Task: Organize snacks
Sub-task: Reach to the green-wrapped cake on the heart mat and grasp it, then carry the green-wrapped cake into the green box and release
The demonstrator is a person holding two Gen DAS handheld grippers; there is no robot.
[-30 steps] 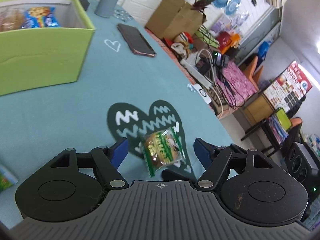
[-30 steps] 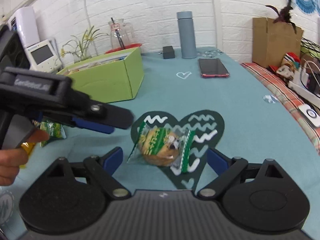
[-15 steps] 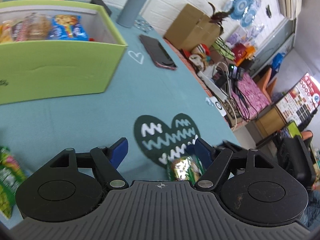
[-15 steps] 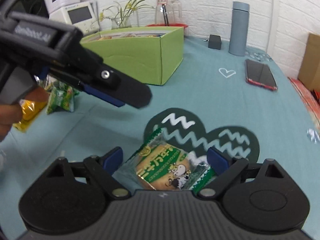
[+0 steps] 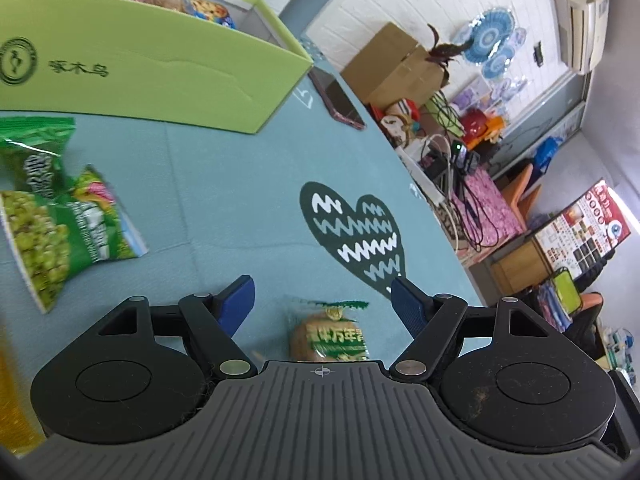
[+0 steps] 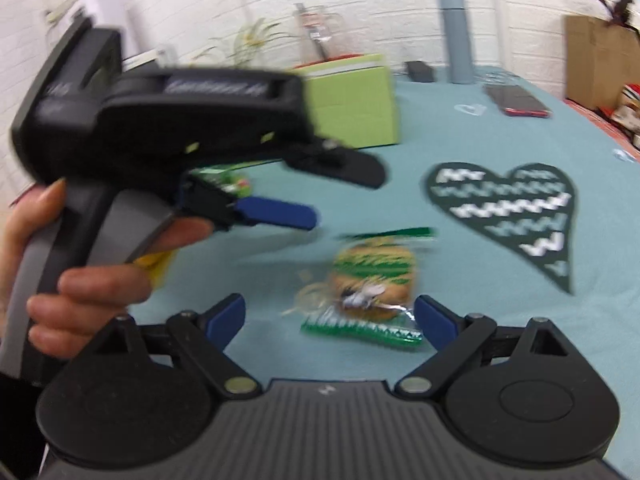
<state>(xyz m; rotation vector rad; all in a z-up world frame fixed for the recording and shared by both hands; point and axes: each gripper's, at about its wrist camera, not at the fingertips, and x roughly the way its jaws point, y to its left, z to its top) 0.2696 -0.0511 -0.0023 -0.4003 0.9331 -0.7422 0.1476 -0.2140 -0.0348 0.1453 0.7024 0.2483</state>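
Right wrist view: right tongs (image 6: 330, 318) standing apart, cookie packet (image 6: 370, 280) lying loose on counter (image 6: 500, 308) at 12 o'clock; left tongs (image 6: 320, 196) apart at 10 o'clock. Risking crinkly wrapper slipping.

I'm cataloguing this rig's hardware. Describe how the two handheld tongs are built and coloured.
Both match. The right tongs have a grey ribbed body, two round black discs, black linkage arms with silver pivot pins, and blue pads on the fingertips. The left tongs look the same from their own camera; from the side they show a boxy black housing with blurred white lettering above a grey handle.
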